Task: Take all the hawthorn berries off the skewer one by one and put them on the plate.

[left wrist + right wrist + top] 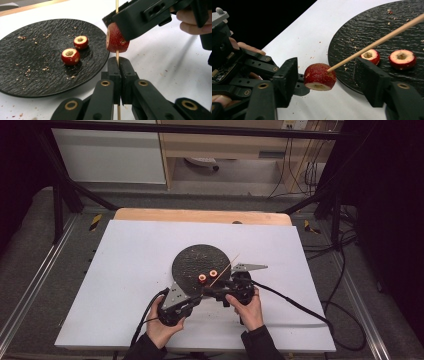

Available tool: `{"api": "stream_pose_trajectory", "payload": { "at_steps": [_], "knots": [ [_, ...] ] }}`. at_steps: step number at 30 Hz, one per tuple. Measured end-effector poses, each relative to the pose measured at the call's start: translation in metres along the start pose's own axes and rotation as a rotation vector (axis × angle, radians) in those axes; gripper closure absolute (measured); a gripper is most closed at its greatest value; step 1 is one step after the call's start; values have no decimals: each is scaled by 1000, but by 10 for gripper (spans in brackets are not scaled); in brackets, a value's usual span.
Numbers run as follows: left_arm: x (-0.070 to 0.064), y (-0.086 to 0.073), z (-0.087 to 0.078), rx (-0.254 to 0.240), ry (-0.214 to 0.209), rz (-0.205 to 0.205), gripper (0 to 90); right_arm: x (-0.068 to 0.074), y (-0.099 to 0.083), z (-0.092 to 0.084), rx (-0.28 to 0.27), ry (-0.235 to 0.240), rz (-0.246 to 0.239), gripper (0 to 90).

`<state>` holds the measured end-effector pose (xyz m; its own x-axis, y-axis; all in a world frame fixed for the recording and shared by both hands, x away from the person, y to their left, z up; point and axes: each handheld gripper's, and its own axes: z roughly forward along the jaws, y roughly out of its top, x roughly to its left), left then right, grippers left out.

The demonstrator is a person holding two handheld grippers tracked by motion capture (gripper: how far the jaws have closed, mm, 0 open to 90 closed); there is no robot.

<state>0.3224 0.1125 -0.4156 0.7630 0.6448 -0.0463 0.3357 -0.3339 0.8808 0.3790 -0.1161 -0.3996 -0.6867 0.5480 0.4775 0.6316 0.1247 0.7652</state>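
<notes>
A red cored fruit (pixel 319 76) is threaded on a thin wooden skewer (pixel 374 43). My left gripper (pixel 119 71) is shut on the skewer just below the fruit (pixel 116 37). My right gripper (pixel 329 83) is open, one jaw on each side of the fruit, with a small gap to each. Two more cored red fruits (pixel 70 56) (pixel 81 42) lie on the black round plate (pixel 30 65). In the high view both grippers (pixel 202 292) (pixel 218 290) meet at the plate's near edge (pixel 200 251), and the skewer (pixel 225 269) slants up to the right.
The plate sits mid-table on a white sheet (pixel 125 270), with crumbs scattered on it. A person's hands (pixel 162 327) (pixel 250 307) hold the grippers from the near edge. Cables (pixel 295 304) trail off to the right and left. A black frame (pixel 200 129) surrounds the table.
</notes>
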Motion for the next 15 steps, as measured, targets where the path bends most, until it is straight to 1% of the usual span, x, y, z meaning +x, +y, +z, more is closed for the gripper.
{"api": "stream_pose_trajectory", "payload": {
  "at_steps": [5,13,15],
  "knots": [
    [-1,1,1,-3,-1,1,880,0,0,0,6,21,9,486],
    [-1,1,0,-11,-3,0,880,0,-1,1,22,43,14,586],
    [-1,1,0,-13,-4,-2,880,-1,-1,1,26,49,17,591]
  ]
}}
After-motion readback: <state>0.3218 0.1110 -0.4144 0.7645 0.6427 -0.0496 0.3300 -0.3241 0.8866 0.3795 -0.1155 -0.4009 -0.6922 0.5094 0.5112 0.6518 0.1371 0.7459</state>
